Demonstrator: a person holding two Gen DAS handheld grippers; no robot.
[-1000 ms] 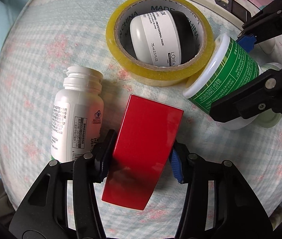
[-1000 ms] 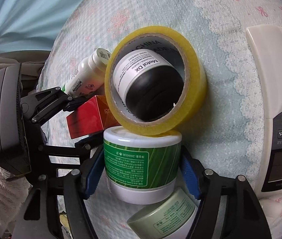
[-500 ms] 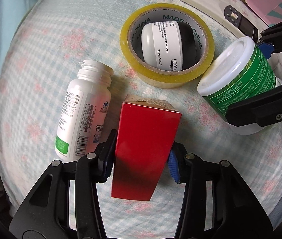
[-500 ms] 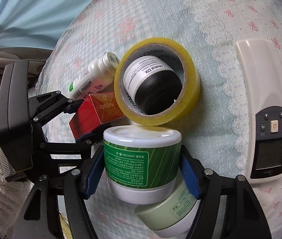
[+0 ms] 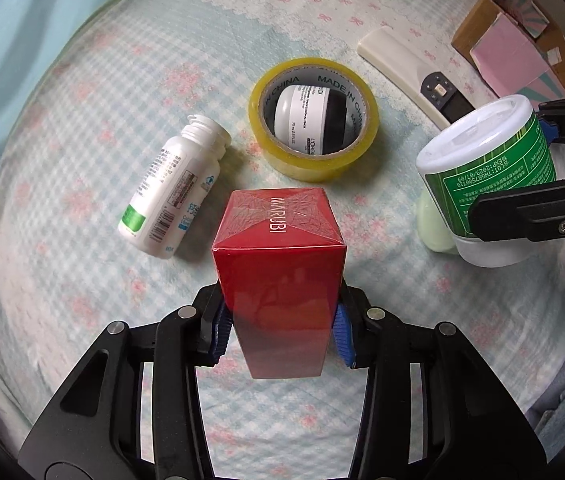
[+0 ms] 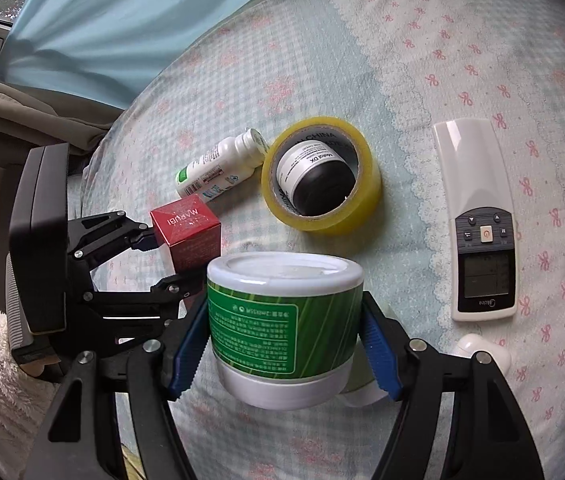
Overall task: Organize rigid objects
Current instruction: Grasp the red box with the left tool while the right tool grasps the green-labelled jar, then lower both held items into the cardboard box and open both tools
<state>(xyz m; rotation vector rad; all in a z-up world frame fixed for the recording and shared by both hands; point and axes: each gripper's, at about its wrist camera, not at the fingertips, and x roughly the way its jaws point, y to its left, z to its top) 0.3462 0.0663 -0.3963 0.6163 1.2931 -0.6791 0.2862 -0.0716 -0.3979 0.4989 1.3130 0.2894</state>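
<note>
Quilted bedspread (image 5: 82,92), pale blue check with pink flowers and a lace-edged band, underlies everything. Cardboard box (image 5: 478,24) with pink contents sits at the far right edge. Left gripper (image 5: 280,332) is clamped on the red box (image 5: 280,276), its blue pads pressing both sides; the carton, printed MARUBI on its end face, is held clear of the bedspread. Right gripper (image 6: 282,350) pinches the green-labelled jar (image 6: 282,312) by its sides, white lid facing forward, also lifted off the cloth. White remote control (image 6: 478,208) lies flat near the cardboard box, well apart from the tape. Yellow tape roll (image 5: 314,118) lies flat at centre, encircling a black-and-white cosmetic jar (image 5: 310,120) that stands inside its core. White pill bottle (image 5: 170,188) lies on its side just left of the tape, mouth uncapped. Pale green jar (image 5: 434,228) lies on the bedspread, partly hidden behind the lifted green-labelled jar.
</note>
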